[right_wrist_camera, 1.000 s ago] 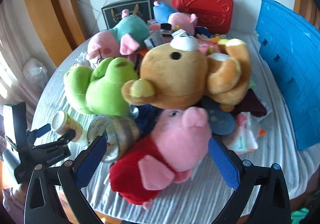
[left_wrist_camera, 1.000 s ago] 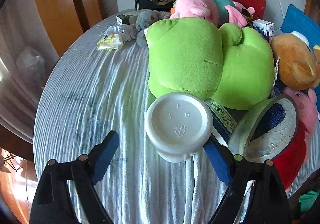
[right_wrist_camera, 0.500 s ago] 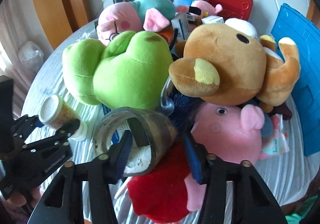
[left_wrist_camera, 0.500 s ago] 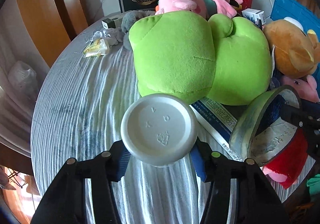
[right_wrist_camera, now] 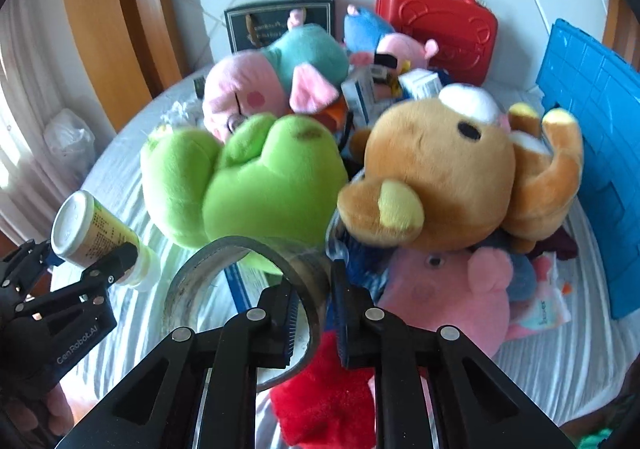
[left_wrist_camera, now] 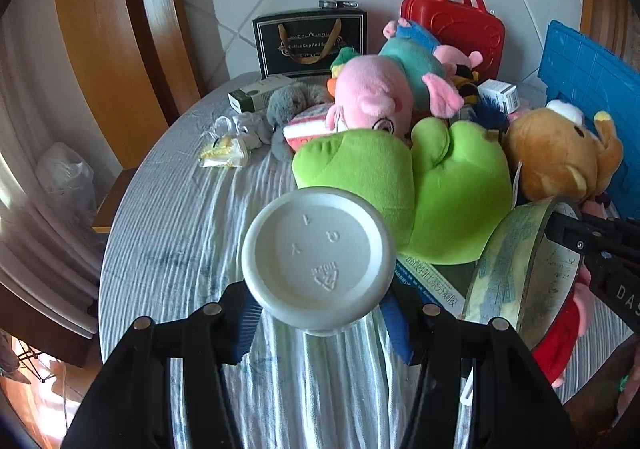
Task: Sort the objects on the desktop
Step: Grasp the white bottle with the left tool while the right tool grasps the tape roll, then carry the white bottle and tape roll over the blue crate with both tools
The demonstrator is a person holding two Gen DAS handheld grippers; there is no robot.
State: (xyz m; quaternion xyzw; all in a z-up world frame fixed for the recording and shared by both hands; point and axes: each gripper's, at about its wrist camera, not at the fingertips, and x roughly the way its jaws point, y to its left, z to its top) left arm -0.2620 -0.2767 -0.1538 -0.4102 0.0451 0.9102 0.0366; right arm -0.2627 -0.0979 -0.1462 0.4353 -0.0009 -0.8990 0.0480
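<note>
White-capped, its label yellowish, the bottle [right_wrist_camera: 90, 233] sits clamped in the left gripper [left_wrist_camera: 320, 313], raised over the table's [left_wrist_camera: 180, 233] near left edge. The right gripper [right_wrist_camera: 314, 313], whose jaws have just been closing, pinches the wall of a grimy tape roll [right_wrist_camera: 248, 289], partly hiding it; label print is unreadable.

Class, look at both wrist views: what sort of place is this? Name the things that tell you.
Probably a room in a home: a round table under a striped cloth, heaped with plush toys such as the brown bear, and a curtain at the side.
</note>
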